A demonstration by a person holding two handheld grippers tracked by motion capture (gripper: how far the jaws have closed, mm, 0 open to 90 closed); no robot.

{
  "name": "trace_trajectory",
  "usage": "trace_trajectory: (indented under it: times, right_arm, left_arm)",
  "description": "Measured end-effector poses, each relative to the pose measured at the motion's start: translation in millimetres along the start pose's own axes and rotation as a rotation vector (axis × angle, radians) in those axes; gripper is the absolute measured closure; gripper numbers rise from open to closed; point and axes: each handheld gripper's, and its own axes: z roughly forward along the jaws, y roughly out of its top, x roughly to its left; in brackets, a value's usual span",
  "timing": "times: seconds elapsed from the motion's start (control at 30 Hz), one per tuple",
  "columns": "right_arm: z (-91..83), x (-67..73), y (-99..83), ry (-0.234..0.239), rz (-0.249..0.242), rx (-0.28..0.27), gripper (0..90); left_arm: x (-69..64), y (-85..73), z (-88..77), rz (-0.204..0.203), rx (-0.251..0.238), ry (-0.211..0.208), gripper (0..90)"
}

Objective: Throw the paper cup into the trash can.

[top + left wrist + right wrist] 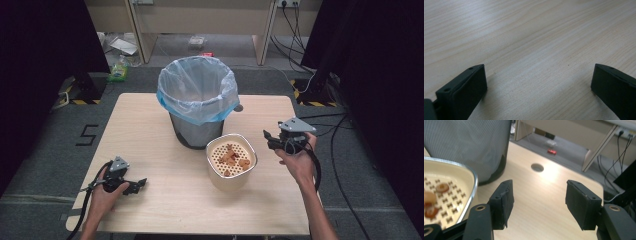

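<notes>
to tip the scraps cleanly, the right gripper [272, 140], wide open and empty, should clamp the basket [231, 159] rim at 3 o'clock, left gripper [138, 185] idling open, bin [197, 100] at 11.

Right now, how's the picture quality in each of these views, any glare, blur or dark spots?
High view: the table is evenly lit and sharp, while both side edges fall into near black. Left gripper view: the wood grain is soft, with a pale sheen at upper left and shadow beside the jaws. Right gripper view: a bright glare patch lies on the tabletop near the round hole; the bowl at left is slightly blurred.
</notes>
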Motion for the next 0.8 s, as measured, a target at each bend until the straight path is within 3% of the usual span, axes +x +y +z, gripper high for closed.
trace_trajectory:
  times: [0.47,0.8]
  right_arm:
    - [11.0,8.3,-68.8,0.014,0.081,0.087,38.6]
    - [21.0,14.3,-99.4,0.023,0.084,0.182,37.0]
  left_arm:
    - [-0.1,-0.2,-0.2,0.002,0.000,0.002,0.0]
    - [-0.2,-0.2,-0.3,0.001,0.000,0.001,0.0]
